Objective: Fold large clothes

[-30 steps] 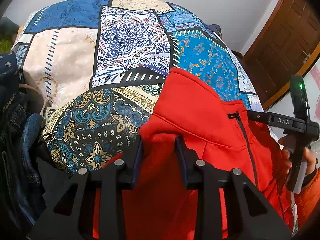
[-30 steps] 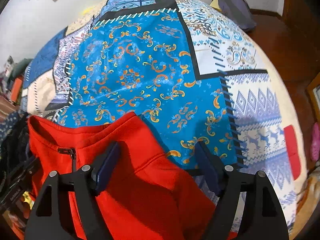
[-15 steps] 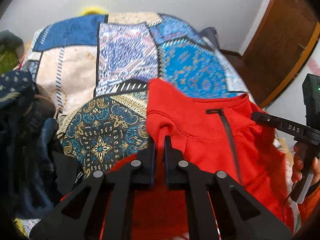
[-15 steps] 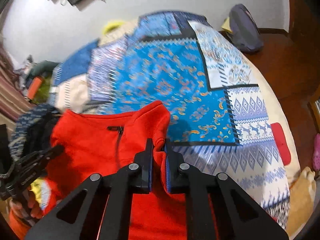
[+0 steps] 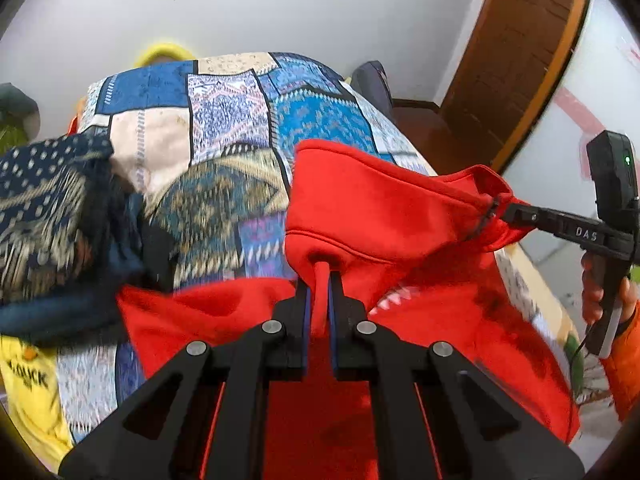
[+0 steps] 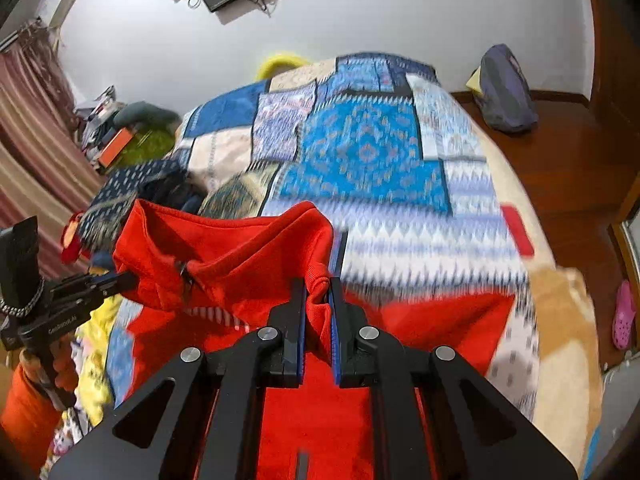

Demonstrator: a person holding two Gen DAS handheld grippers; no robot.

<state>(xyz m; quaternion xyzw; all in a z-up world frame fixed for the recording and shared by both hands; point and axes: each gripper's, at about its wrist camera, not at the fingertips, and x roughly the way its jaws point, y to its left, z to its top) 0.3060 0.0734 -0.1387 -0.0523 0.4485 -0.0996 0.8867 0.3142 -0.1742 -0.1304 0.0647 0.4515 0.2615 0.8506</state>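
Note:
A red zip-front jacket (image 5: 384, 216) hangs by its collar over the patchwork bed cover (image 5: 224, 120). My left gripper (image 5: 317, 280) is shut on a fold of red fabric at the left shoulder. My right gripper (image 6: 318, 288) is shut on the fabric at the right shoulder. The jacket (image 6: 240, 248) is lifted, its collar stretched between both grippers, its body hanging below. The right gripper also shows in the left wrist view (image 5: 516, 212), pinching the collar by the zip. The left gripper shows in the right wrist view (image 6: 120, 280).
A heap of dark blue patterned clothes (image 5: 52, 216) lies on the left of the bed, with a yellow garment (image 5: 28, 380) near the front corner. A wooden door (image 5: 516, 60) stands right. A grey bag (image 6: 504, 92) sits on the floor by the wall.
Both grippers closed on the jacket's shoulders and lifted it off the bed. The collar now hangs stretched between them, higher above the cover.

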